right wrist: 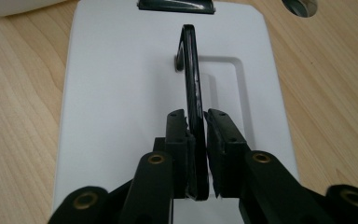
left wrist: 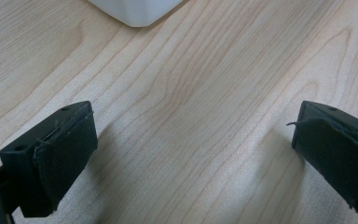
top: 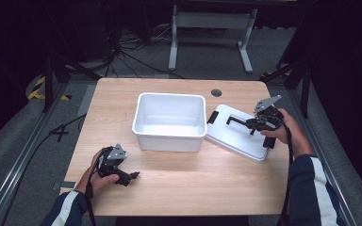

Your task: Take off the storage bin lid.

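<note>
A white plastic bin [top: 169,95] stands open in the middle of the wooden table [top: 193,183]. Its white lid [top: 235,141] lies just to the right of it, with a black handle [top: 238,120] swung up on edge. My right gripper [top: 254,123] is shut on that handle. The right gripper view shows the handle [right wrist: 191,70] pinched between the jaws of the right gripper [right wrist: 196,126], above the lid [right wrist: 121,93]. My left gripper [top: 133,177] rests near the table's front left, open. In the left gripper view the left gripper [left wrist: 191,154] has bare wood between its jaws, and a bin corner [left wrist: 135,11] lies ahead.
A black latch clip [right wrist: 175,5] sits on the lid's far end. A round cable hole [top: 216,92] is in the table behind the lid. Beyond the table stand a white frame [top: 212,33] and floor cables [top: 122,52].
</note>
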### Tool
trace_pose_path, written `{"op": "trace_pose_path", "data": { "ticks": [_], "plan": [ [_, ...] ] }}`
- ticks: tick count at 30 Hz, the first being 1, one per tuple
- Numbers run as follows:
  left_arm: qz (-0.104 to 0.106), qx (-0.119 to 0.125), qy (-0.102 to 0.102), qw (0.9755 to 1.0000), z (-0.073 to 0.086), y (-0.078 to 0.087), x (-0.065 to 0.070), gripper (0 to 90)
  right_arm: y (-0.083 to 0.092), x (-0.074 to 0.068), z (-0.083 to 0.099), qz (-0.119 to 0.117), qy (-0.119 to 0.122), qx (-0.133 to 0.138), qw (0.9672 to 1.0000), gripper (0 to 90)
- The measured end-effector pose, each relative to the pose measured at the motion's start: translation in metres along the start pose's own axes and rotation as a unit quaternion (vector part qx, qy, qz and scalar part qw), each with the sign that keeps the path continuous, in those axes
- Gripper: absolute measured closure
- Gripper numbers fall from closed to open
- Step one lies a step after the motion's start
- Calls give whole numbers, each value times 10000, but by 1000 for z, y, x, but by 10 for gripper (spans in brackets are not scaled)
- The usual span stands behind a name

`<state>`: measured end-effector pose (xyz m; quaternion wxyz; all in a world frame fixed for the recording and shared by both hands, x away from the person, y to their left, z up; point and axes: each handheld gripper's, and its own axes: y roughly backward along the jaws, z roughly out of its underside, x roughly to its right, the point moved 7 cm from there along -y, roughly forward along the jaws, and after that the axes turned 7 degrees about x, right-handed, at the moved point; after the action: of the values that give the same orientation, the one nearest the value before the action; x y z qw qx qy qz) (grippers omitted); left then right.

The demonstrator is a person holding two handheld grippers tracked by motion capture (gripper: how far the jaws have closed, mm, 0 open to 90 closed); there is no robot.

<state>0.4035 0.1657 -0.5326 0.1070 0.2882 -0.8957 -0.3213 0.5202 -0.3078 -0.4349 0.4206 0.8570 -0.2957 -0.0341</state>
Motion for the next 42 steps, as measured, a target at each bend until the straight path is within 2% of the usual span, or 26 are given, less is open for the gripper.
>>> {"op": "trace_pose_path", "data": {
  "ticks": [3, 10, 19, 26, 29, 42],
  "plan": [
    [5, -6, 9, 10000, 0, 0, 0, 5, 2, -2, -3, 28, -15, 56, 10000, 762],
    [6, -7, 8, 10000, 0, 0, 0, 5, 11, -3, -7, 79, -214, 203, 9995, 692],
    [2, -5, 12, 10000, 0, 0, 0, 5, 26, -9, -11, 211, -183, 286, 9992, 629],
    [5, -7, 6, 10000, 0, 0, 0, 5, 38, -15, -8, 305, -259, 287, 9988, 603],
    [2, -8, 8, 10000, 0, 0, 0, 5, 42, -18, -8, 280, -250, 374, 9986, 593],
    [4, -7, 8, 10000, 0, 0, 0, 5, 57, -32, 0, 351, -292, 448, 9980, 534]
  ]
}}
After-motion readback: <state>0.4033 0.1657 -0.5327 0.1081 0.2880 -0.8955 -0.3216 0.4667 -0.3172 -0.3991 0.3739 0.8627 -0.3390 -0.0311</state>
